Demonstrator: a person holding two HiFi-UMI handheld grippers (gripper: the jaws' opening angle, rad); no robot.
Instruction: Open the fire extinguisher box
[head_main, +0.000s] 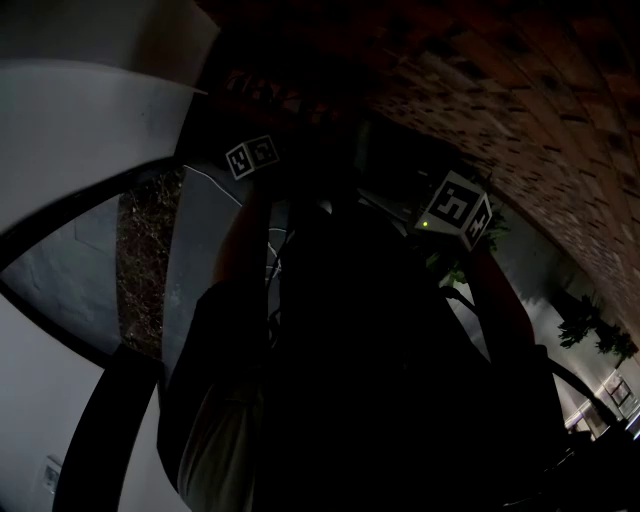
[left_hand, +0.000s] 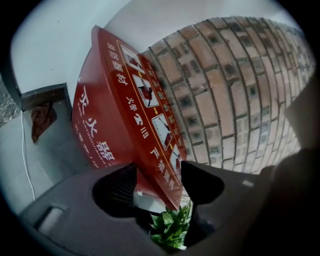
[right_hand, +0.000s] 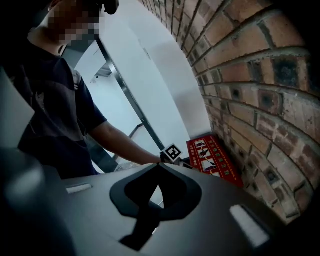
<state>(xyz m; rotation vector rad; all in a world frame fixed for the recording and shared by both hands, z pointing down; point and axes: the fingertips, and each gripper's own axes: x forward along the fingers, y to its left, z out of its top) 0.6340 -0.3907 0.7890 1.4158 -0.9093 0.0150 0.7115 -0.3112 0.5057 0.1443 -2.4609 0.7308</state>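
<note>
The red fire extinguisher box (left_hand: 97, 125) stands on the floor against the brick wall (left_hand: 235, 90); its lid (left_hand: 150, 115) bears white picture panels and print. My left gripper (left_hand: 160, 175) is open around the lid's near corner, one finger on each side; I cannot tell whether the pads touch it. In the right gripper view the box (right_hand: 212, 157) lies further off by the wall, with the left gripper's marker cube (right_hand: 173, 152) at its near end. My right gripper (right_hand: 159, 169) is shut on nothing, well short of the box. The head view is dark and shows only both marker cubes (head_main: 252, 156) (head_main: 456, 208).
A green potted plant (left_hand: 170, 227) sits just below the left jaws. A brown rag (left_hand: 42, 120) and a thin white cable (left_hand: 25, 155) lie on the grey floor left of the box. The person's dark-shirted torso (right_hand: 55, 110) fills the left of the right gripper view.
</note>
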